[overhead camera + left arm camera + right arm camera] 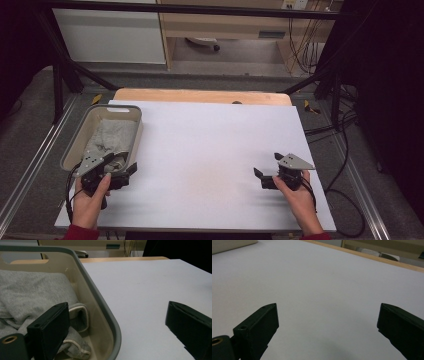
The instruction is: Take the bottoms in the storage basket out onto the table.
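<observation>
My left gripper [121, 167] stands with its jaws wide apart and nothing between them, straddling the near right corner of the basin [138, 117]; seen from the left gripper view, one jaw hangs over the inside of the basin [100, 302], the other over the bare table [150, 290]; my right gripper [266, 171] also stands wide and empty, low over the white table [210, 150], well apart from the basin

The grey cloth [107, 137] lies bunched inside the basin at the left side of the table; in the left gripper view the grey cloth [30, 292] fills the floor of the basin, with a pale cord [82, 315] looping out of its folds near the corner

Hazards as I judge them from this position:

- Rim strike: with the jaws astride the wall, a straight descent would likely land one jaw on the rim or close both on the plastic wall instead of the cloth; cause: the gripper is not yet shifted fully inside the basin
- Basin drag: the basin looks light and sits near the table's left edge; a pull on cloth that catches the wall could slide or tip it; cause: my right gripper is too far off to steady it
- Cord snag: a pinch on the cord alone may lift only the loop, or let it slip out of the jaws; cause: a shallow bite
- Partial lift: a pinch on one top fold may leave the rest of the cloth trailing in the basin
</observation>
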The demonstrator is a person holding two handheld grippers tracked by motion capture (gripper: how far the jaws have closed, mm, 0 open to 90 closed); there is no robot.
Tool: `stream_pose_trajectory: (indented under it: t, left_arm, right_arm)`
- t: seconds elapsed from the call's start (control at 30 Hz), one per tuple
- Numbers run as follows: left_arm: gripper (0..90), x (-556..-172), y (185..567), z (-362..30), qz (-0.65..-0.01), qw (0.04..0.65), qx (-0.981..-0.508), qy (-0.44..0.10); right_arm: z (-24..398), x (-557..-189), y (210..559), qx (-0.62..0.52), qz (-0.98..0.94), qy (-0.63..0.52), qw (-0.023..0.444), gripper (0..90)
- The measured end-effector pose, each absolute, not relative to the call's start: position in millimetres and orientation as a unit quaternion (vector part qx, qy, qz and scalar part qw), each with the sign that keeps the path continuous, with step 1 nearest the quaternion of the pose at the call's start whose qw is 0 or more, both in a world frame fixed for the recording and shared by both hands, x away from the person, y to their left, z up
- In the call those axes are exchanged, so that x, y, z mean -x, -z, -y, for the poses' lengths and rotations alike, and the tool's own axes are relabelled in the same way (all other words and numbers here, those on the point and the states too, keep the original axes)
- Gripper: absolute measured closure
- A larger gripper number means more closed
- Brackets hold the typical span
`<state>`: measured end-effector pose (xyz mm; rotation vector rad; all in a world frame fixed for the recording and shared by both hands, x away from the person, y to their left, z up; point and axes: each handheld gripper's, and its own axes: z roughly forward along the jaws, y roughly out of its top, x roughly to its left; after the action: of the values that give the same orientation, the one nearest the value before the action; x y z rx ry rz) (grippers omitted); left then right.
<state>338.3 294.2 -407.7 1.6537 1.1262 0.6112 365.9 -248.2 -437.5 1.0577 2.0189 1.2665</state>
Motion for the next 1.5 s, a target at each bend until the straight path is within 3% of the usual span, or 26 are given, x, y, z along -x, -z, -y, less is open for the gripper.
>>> stream_pose_trajectory:
  t: [0.47, 0.93, 1.5]
  left_arm:
    - [6.0, -338, 404, -300, -0.476, 0.504, -0.676, -0.249]
    - [5.8, -335, 379, -317, -0.494, 0.489, -0.656, -0.293]
    - [6.4, -355, 344, -319, -0.484, 0.480, -0.676, -0.281]
  right_arm:
    - [247, -352, 434, -0.387, -0.761, -0.431, 0.294, 3.8]
    - [242, -355, 437, -0.387, -0.766, -0.431, 0.278, 3.3]
    - [238, -353, 438, -0.379, -0.772, -0.429, 0.277, 3.5]
